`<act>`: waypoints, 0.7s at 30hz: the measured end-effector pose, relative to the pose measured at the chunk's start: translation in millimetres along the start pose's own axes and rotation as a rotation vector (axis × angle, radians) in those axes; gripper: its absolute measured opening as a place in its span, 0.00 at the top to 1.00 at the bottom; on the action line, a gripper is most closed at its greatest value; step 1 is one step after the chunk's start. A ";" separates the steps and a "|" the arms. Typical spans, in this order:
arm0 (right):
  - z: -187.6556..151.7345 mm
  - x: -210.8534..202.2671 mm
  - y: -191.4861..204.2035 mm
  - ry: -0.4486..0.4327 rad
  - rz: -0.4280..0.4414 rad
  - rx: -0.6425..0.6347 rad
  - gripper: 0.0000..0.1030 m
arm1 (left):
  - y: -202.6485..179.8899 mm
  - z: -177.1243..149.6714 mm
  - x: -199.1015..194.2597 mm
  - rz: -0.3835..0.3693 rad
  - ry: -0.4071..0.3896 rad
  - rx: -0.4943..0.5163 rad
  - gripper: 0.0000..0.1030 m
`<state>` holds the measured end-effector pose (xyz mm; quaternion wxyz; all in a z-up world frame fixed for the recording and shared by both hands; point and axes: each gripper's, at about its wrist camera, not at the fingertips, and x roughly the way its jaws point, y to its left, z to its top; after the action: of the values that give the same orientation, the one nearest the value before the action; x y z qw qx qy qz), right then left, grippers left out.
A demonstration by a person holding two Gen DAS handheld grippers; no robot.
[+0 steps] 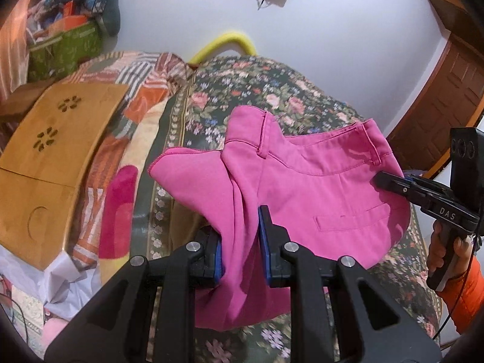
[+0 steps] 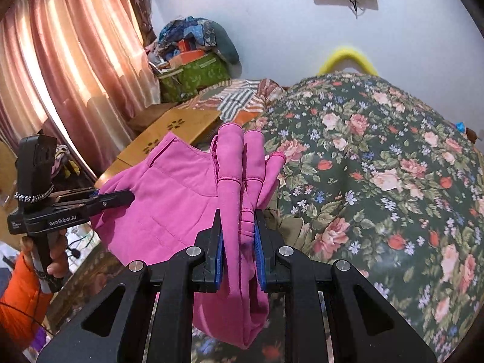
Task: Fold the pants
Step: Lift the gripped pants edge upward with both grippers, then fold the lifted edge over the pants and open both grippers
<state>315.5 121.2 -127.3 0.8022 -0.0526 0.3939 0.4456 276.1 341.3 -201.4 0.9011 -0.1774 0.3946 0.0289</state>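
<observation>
A big bed with a dark flowery cover (image 2: 378, 163) fills most of both views. On the far side of it lies a stripy, patchy blanket (image 1: 130, 115), and a flat wooden board (image 1: 54, 139) with little flower-shaped holes rests on that blanket. A pink curtain (image 2: 60, 60) hangs by the window, and a green box (image 2: 196, 75) piled with cloth sits in the corner by the white wall. The pink pants (image 1: 317, 187) are held up just over the flowery cover, stretched between the two grippers. You can see the waistband, the belt loops and a back pocket. Some cloth hangs down loose under the grippers. The left gripper (image 1: 243, 242) has its blue pads squeezed on a bunch of the pink cloth at one side. The right gripper (image 2: 239, 242) is squeezed on a bunched-up fold at the other side, with folds of cloth sticking up past its tips. A hand (image 1: 450, 251) in an orange sleeve holds the right gripper's handle, and another hand (image 2: 57, 251) in an orange sleeve holds the left one.
</observation>
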 end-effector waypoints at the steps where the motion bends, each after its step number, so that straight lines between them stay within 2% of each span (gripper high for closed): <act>1: -1.0 5.5 -2.0 0.007 -0.004 0.001 0.85 | 3.9 -1.6 8.4 0.001 0.014 -0.003 0.81; 5: -7.6 32.2 -14.6 0.054 0.000 0.026 0.85 | 17.3 -9.4 37.2 0.024 0.068 -0.010 0.80; 6: -10.6 39.4 -17.4 0.072 0.000 0.030 0.85 | 20.8 -13.0 42.3 0.031 0.077 -0.010 0.77; 8: -15.5 50.2 -21.1 0.095 -0.015 0.025 0.85 | 24.9 -16.8 45.1 0.031 0.079 -0.011 0.68; 10: -20.3 57.9 -24.1 0.116 -0.028 0.020 0.85 | 29.2 -19.7 43.9 0.052 0.069 -0.001 0.52; 13: -24.6 63.4 -27.5 0.131 -0.039 0.018 0.81 | 37.5 -23.5 40.2 0.083 0.069 0.011 0.42; 16: -26.6 66.0 -27.9 0.169 -0.055 0.000 0.76 | 44.1 -27.1 33.7 0.091 0.071 -0.002 0.42; 18: -27.0 62.3 -27.6 0.169 -0.069 -0.016 0.74 | 47.8 -29.7 29.0 0.125 0.060 0.004 0.42; 21: -28.3 59.4 -28.1 0.165 -0.090 -0.030 0.71 | 57.6 -33.1 31.6 0.129 0.077 -0.031 0.41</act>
<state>337.6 132.1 -194.5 0.7853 -0.1187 0.4494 0.4089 263.5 381.0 -262.0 0.8786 -0.1666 0.4392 0.0864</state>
